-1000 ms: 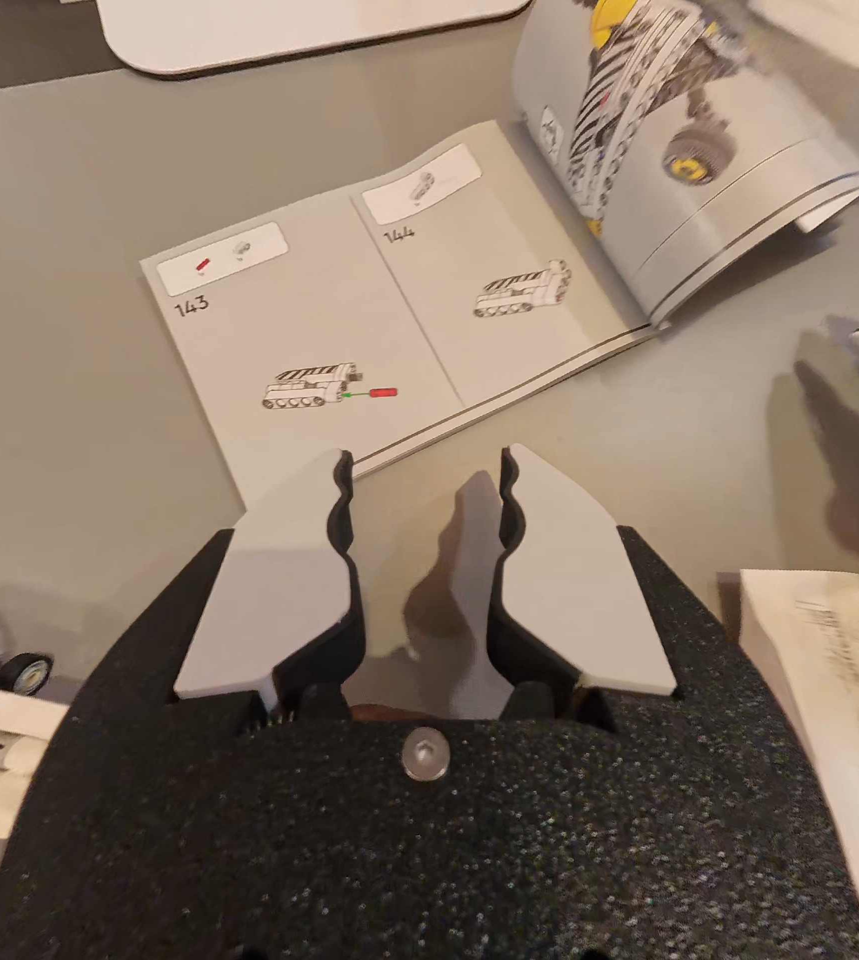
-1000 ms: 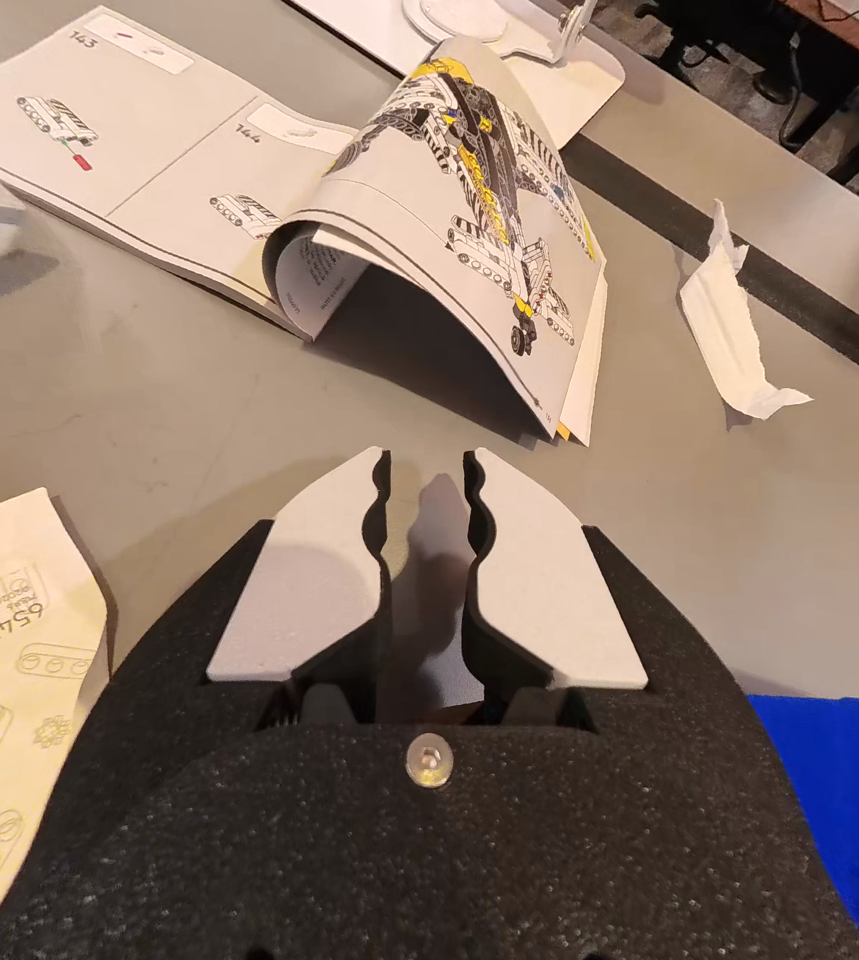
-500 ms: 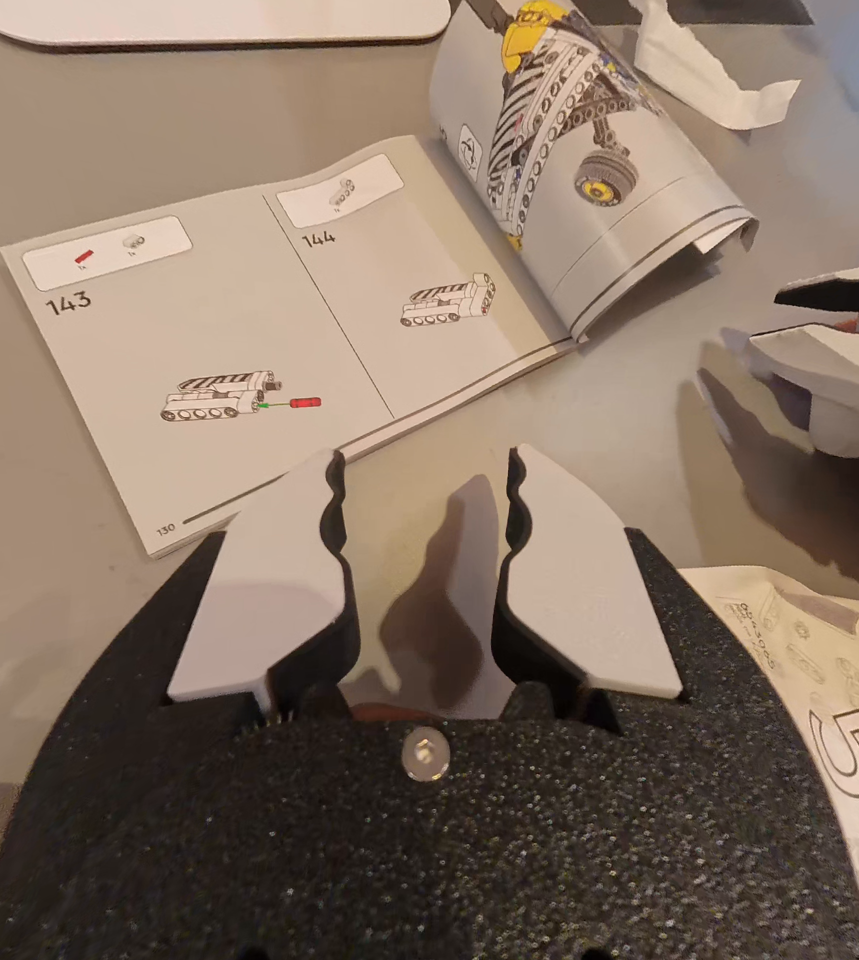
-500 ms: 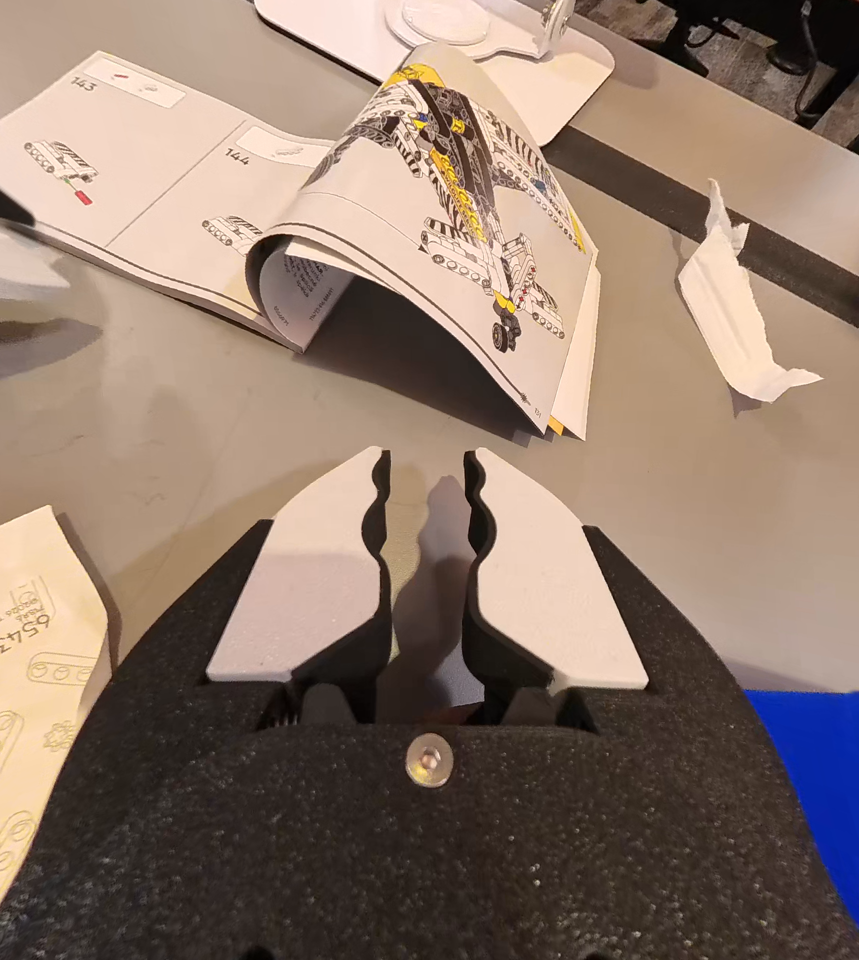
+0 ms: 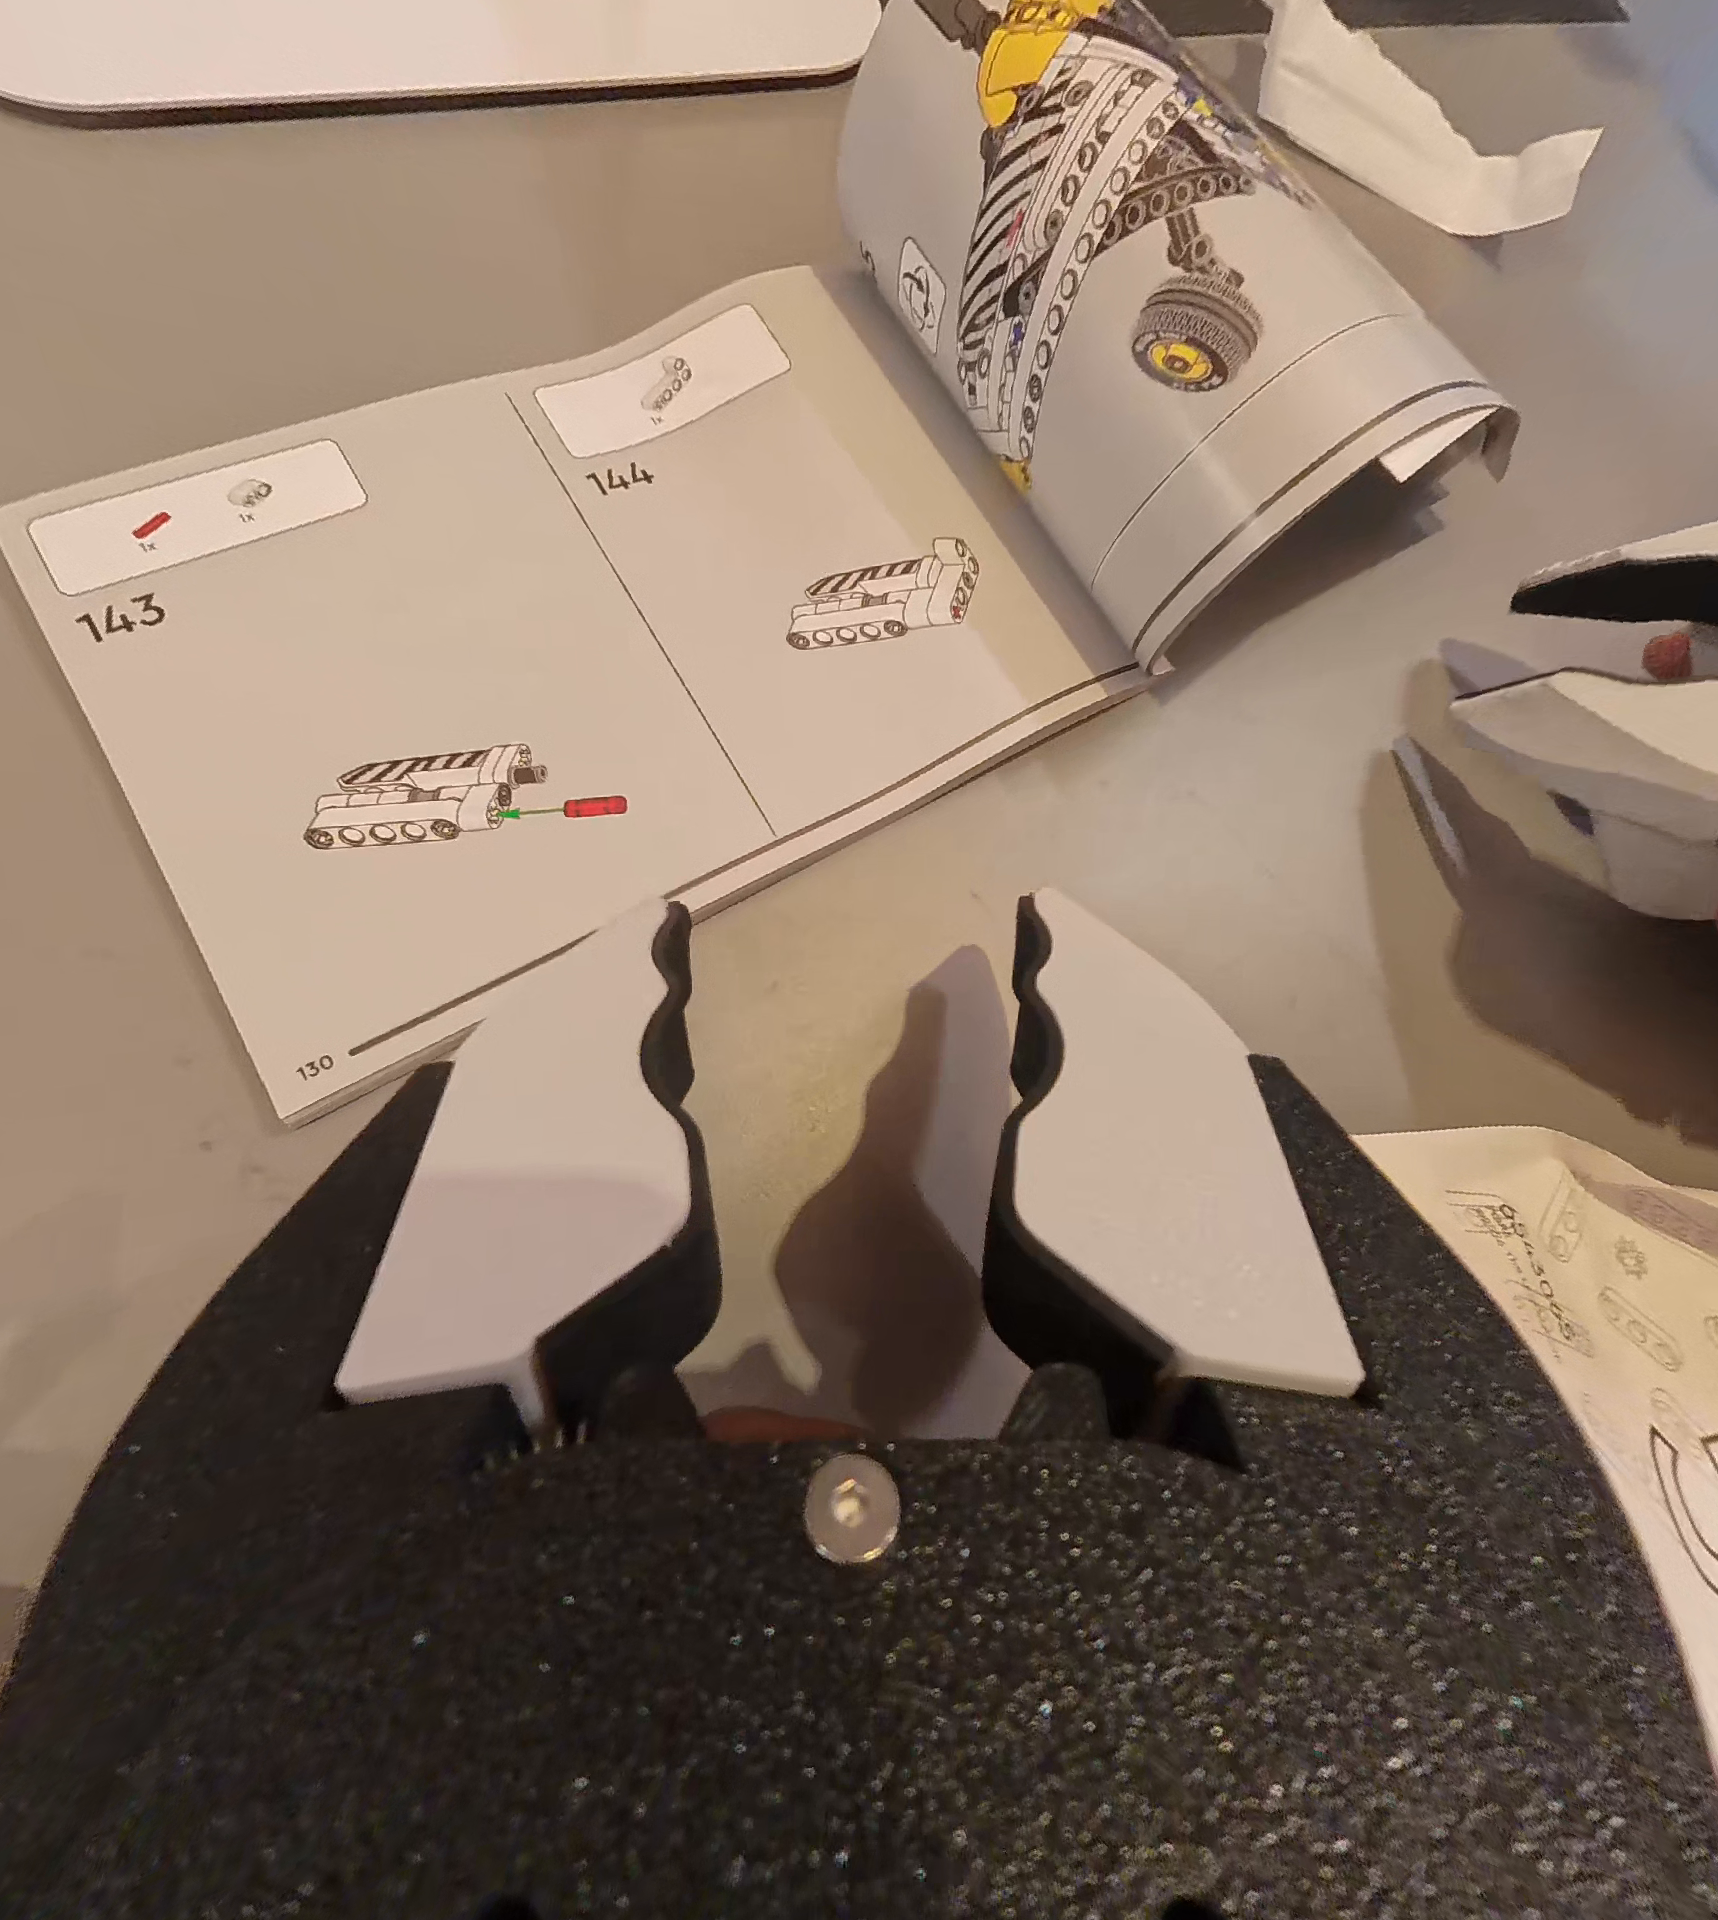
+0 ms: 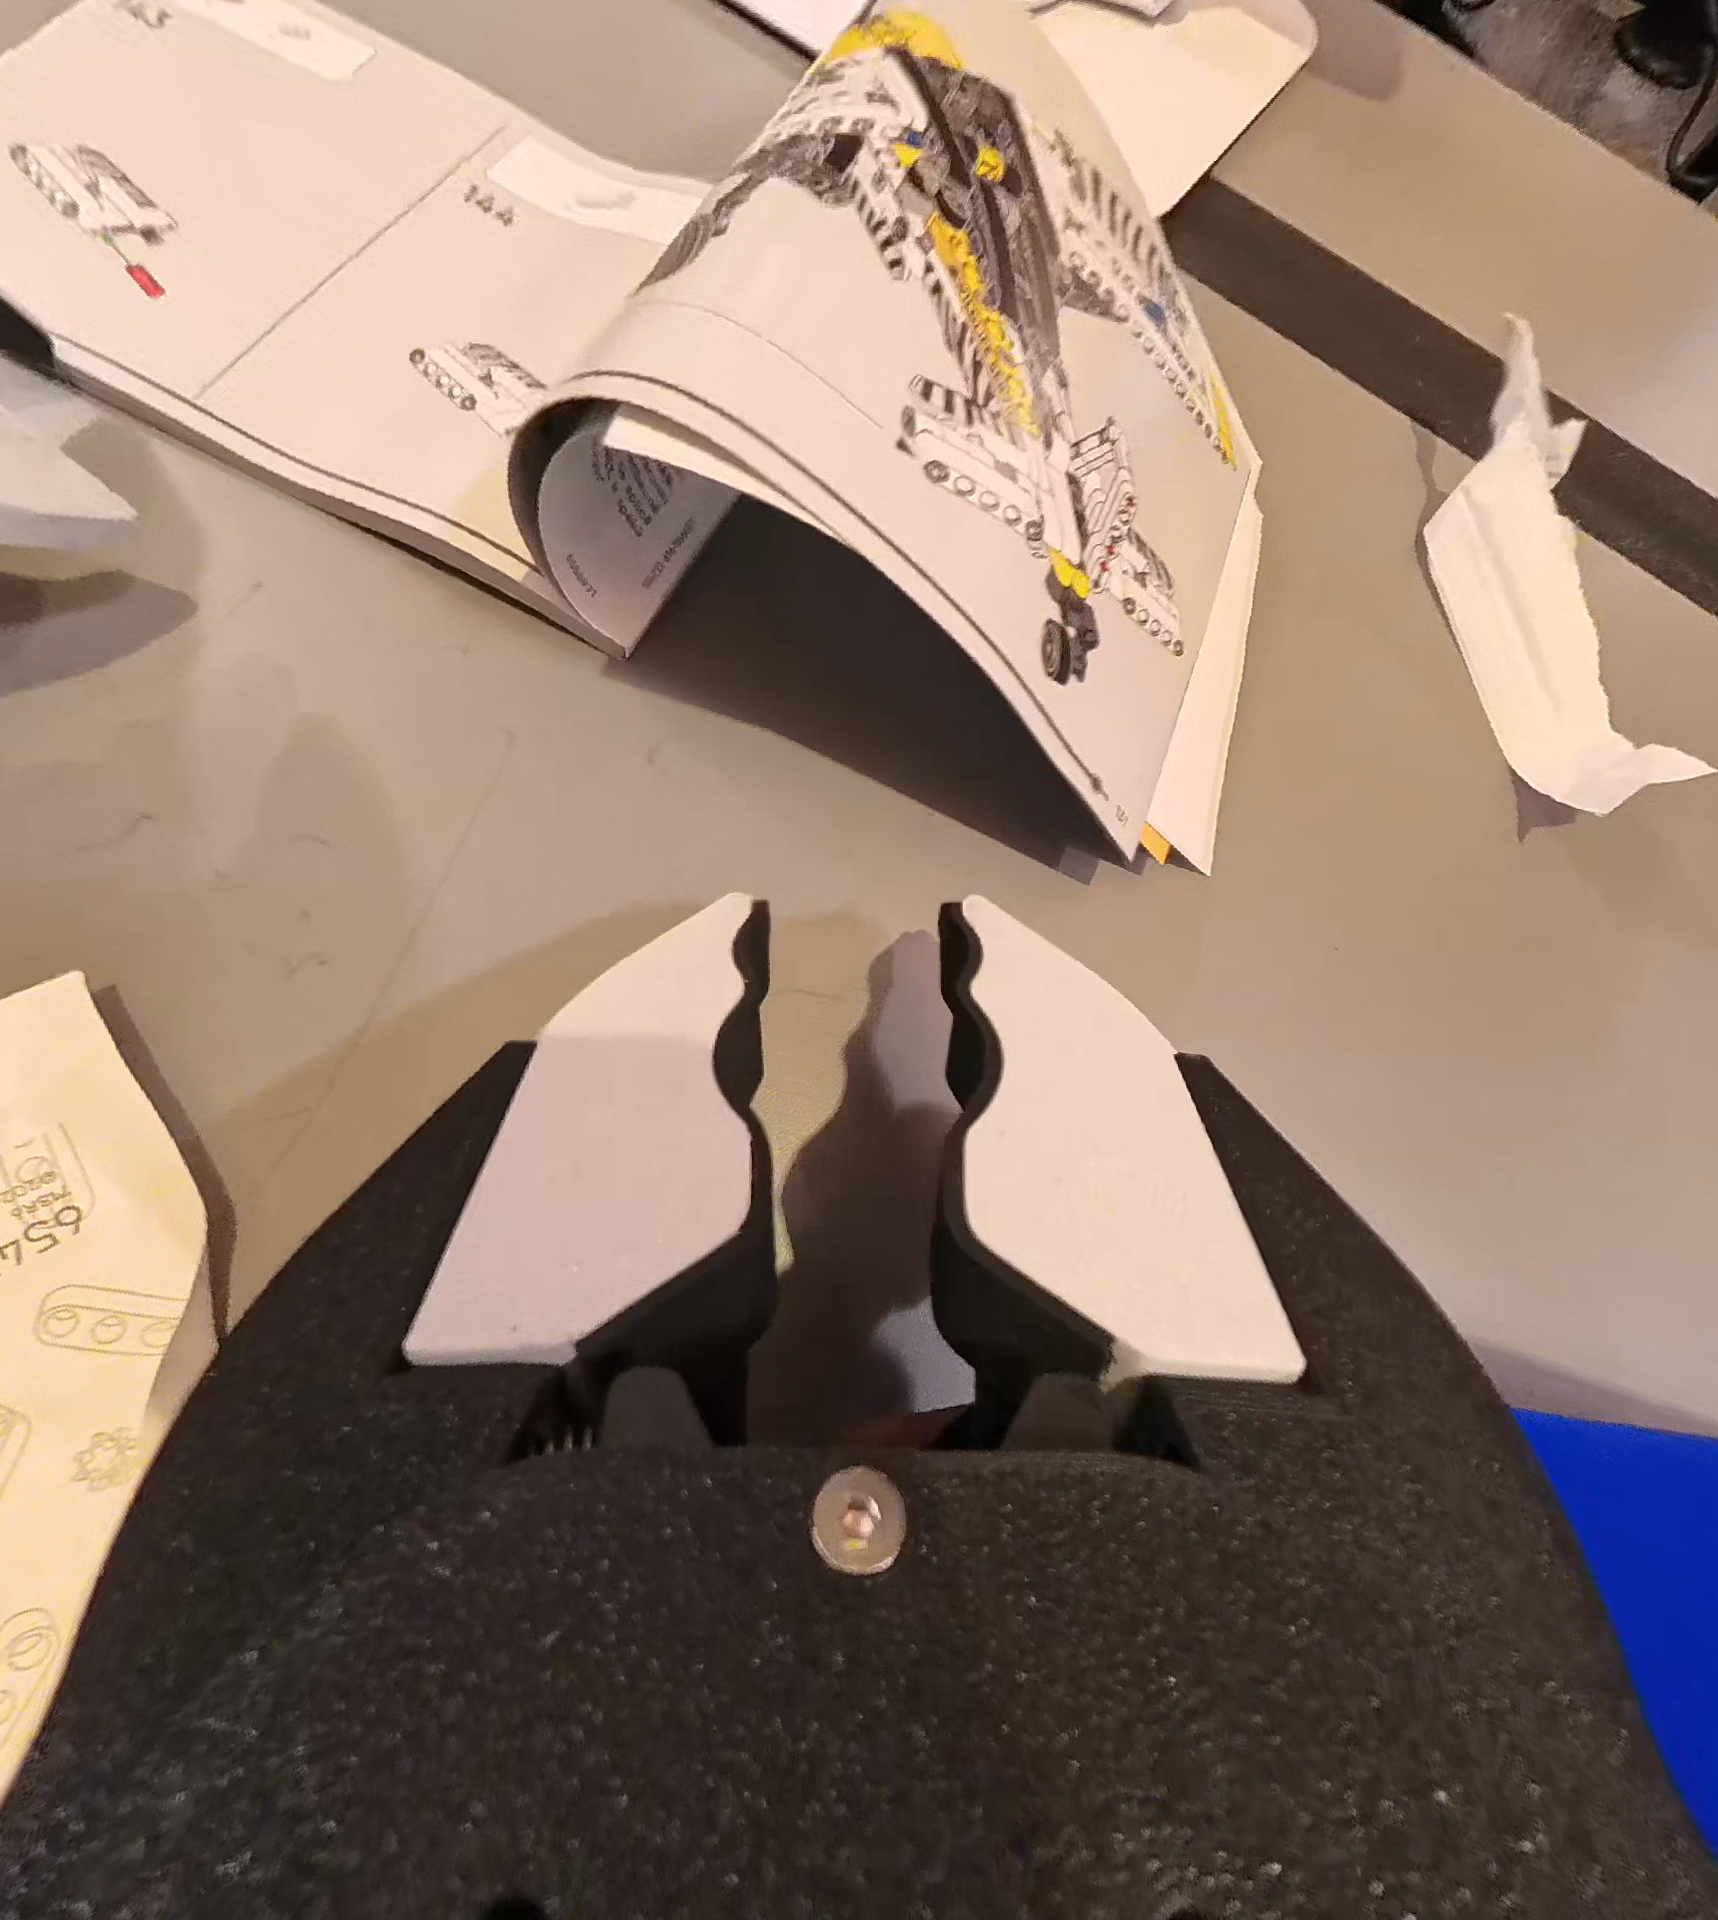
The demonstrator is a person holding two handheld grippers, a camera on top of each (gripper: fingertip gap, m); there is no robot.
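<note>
**Two empty grippers above an open instruction booklet**

The left gripper hovers over the grey table with its jaws wide apart and nothing between them; its left fingertip is just over the near edge of the open booklet. The right gripper has a narrower gap, also empty, and points at bare table just before the booklet's curled pages. A torn white paper strip lies far right, and a cream printed paper bag lies near left.
</note>
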